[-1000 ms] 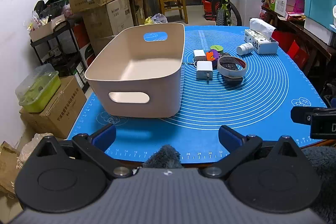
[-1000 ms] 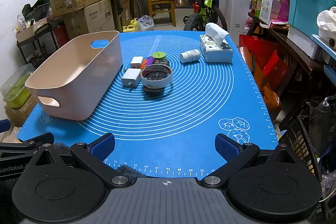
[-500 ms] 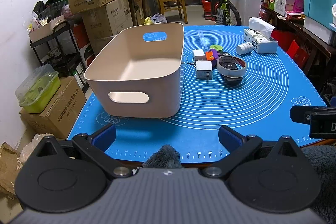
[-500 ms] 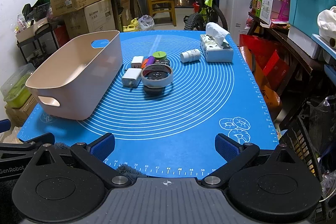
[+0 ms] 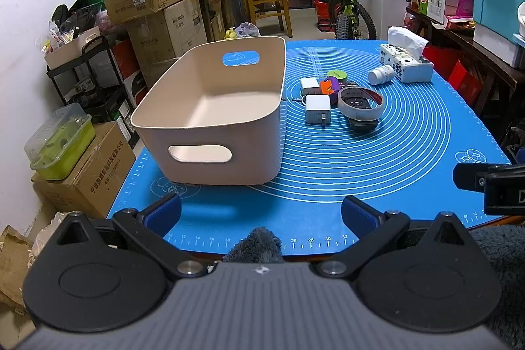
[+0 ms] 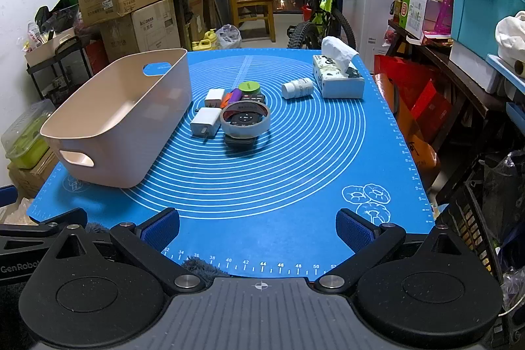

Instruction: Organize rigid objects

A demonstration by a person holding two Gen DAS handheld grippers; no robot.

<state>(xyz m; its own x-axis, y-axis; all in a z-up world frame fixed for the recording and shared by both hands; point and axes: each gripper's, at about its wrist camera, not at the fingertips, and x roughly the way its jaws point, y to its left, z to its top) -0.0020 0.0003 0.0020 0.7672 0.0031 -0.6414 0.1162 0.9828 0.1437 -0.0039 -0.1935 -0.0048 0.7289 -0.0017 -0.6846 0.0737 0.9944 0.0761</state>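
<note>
The beige bin (image 5: 210,107) sits empty on the blue-matted counter (image 6: 295,173); just right of the bin lie two white chargers (image 6: 206,121), a tape ring (image 6: 245,119) and a white bottle (image 6: 298,87); left tongs (image 5: 261,212) and right tongs (image 6: 257,227) hover spread, holding nothing, near the bin's front edge.

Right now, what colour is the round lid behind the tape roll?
Light green; the round lid shows best in the right wrist view.
</note>
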